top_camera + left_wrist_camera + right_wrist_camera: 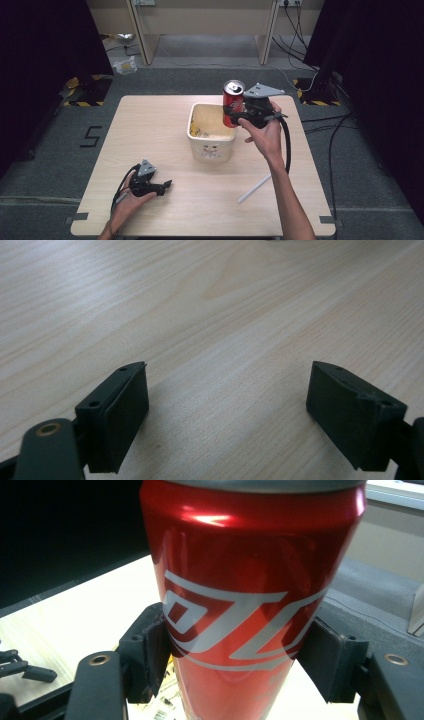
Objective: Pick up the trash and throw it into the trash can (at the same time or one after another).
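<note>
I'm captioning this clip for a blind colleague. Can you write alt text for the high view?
A person's right tongs grip a red soda can, held upright above the far right edge of a cream tub on a light wooden table. The left tongs rest open near the table's front left, and a white stick lies at front right.

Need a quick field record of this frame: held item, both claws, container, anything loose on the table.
held item: red aluminium drink can, upright, lifted above the bin's right rim
right claw: shut on the can, pads on both sides of it
left claw: open, nothing between its pads, low over the table
container: cream square plastic bin, mid-table, scraps inside
loose: white stick-like rod lying right of centre
surface: light wooden table
</note>
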Demonstrator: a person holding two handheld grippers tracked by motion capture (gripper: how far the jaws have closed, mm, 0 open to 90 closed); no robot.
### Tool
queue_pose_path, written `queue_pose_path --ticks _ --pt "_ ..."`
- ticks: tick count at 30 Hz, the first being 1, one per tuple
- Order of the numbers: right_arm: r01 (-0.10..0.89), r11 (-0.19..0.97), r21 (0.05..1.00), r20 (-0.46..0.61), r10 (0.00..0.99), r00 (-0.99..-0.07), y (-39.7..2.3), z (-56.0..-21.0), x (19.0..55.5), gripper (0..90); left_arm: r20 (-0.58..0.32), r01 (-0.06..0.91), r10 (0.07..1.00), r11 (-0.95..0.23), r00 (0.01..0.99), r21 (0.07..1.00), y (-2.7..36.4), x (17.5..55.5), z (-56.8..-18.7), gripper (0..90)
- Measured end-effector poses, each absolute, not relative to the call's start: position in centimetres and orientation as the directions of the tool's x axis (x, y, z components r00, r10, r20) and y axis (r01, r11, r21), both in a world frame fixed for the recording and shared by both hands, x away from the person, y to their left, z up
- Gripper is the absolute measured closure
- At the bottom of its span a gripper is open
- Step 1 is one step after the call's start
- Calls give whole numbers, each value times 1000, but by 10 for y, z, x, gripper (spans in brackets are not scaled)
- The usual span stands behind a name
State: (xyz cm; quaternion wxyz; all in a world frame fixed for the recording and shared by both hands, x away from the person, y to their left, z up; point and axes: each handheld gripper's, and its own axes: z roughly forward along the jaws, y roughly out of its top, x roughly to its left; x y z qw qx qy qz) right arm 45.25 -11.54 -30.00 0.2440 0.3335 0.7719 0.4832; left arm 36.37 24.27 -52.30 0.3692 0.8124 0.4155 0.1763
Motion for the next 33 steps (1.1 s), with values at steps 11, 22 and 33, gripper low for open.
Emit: queue_pose_path --ticks 11,22,33 --pt "312 333 890 -34 731 -682 -86 -314 478 339 -19 544 805 -383 593 746 243 364 -523 161" --pt "367 344 864 2 728 -686 -64 -333 498 338 -20 544 805 -383 593 746 243 364 -523 161" --pt "428 374 823 23 731 -682 -48 -352 511 338 -22 545 804 -382 594 746 243 364 -523 161"
